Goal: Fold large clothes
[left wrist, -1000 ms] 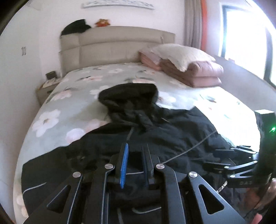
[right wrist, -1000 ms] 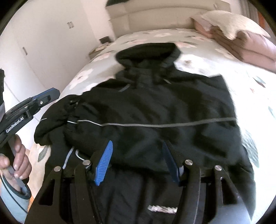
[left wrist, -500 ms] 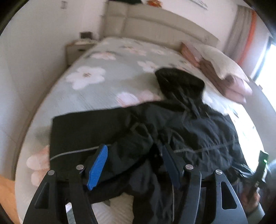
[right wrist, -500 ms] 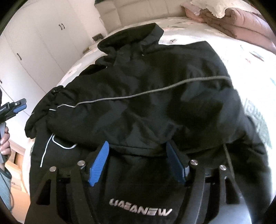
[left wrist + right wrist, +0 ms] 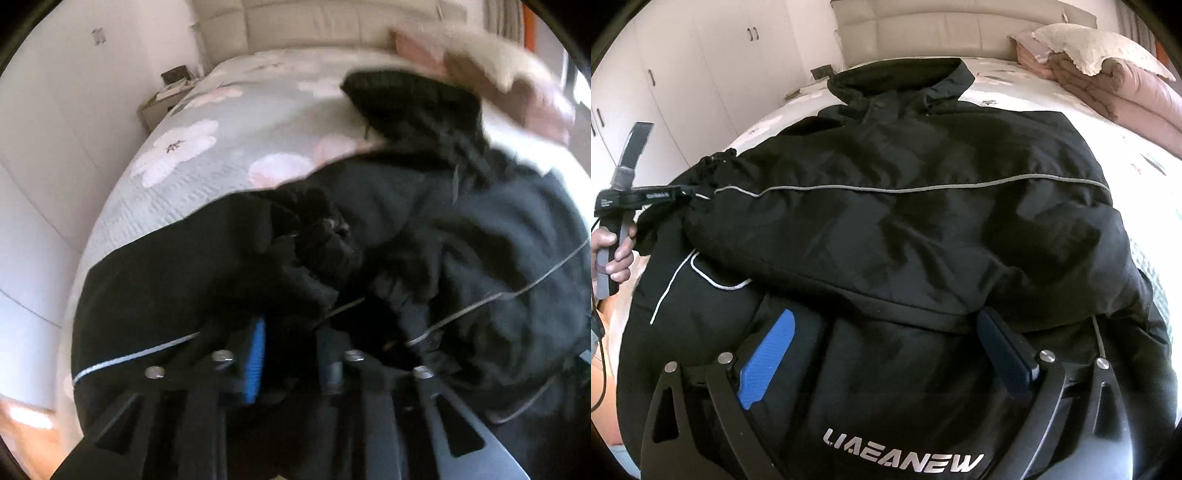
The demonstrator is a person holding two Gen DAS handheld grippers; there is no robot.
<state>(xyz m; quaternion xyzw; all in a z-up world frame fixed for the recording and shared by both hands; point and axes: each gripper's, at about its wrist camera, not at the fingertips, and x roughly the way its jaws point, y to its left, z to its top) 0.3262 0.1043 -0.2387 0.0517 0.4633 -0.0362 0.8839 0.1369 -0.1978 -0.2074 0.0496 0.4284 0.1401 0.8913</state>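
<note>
A large black hooded jacket (image 5: 905,229) with grey piping lies spread on the flowered bed (image 5: 207,162), hood toward the headboard. One sleeve is folded across the chest. My left gripper (image 5: 291,343) is shut on the bunched sleeve cuff (image 5: 314,254) at the jacket's left edge; it also shows in the right wrist view (image 5: 683,192), pinching that cuff. My right gripper (image 5: 886,332) is open and empty, hovering over the jacket's lower body just below the folded sleeve, above the white lettering.
Folded pink quilts and a cream pillow (image 5: 1108,74) lie at the bed's far right. A beige headboard (image 5: 942,29) is behind. White wardrobes (image 5: 665,74) stand to the left, with a nightstand (image 5: 166,99) beside the bed.
My left gripper opened, moved left to the sleeve cuff, then closed on it. My right gripper stayed open and drew nearer to the jacket's lower body.
</note>
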